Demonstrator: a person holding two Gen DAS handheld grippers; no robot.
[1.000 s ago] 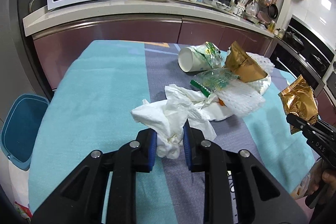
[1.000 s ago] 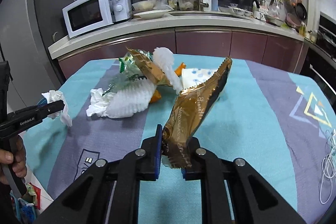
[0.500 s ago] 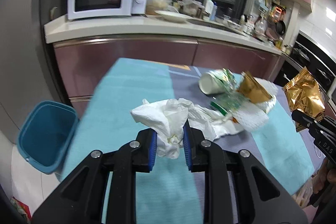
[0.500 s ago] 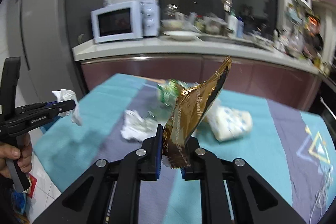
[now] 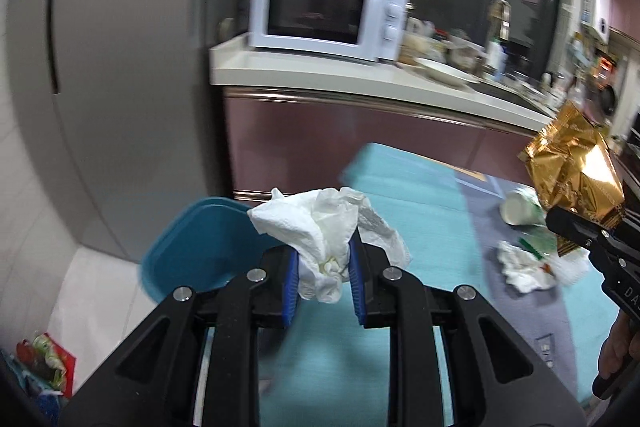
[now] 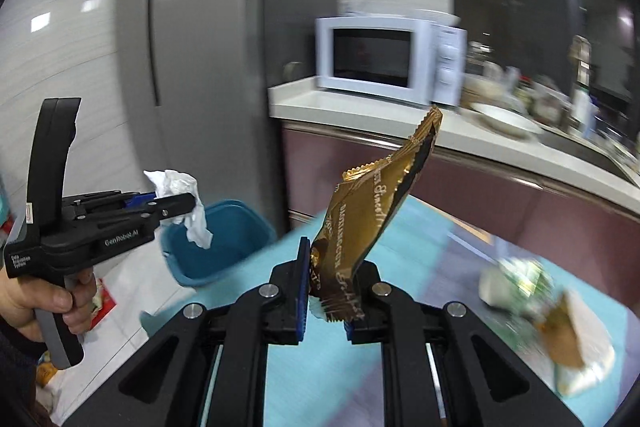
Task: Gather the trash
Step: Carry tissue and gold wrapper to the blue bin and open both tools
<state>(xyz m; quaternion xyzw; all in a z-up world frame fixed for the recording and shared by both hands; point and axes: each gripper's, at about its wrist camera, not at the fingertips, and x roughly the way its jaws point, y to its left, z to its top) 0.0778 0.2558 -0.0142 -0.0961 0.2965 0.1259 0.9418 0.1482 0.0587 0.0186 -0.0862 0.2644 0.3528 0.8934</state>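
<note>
White tissue, gold wrapper, blue bin

"GenRobot.AI" is showing in white on the side of the left gripper, at the left of the right wrist view. The letters "DA" are showing on the right gripper at the right edge of the left wrist view; the print on the gold wrapper is staying too distorted to read.
</note>
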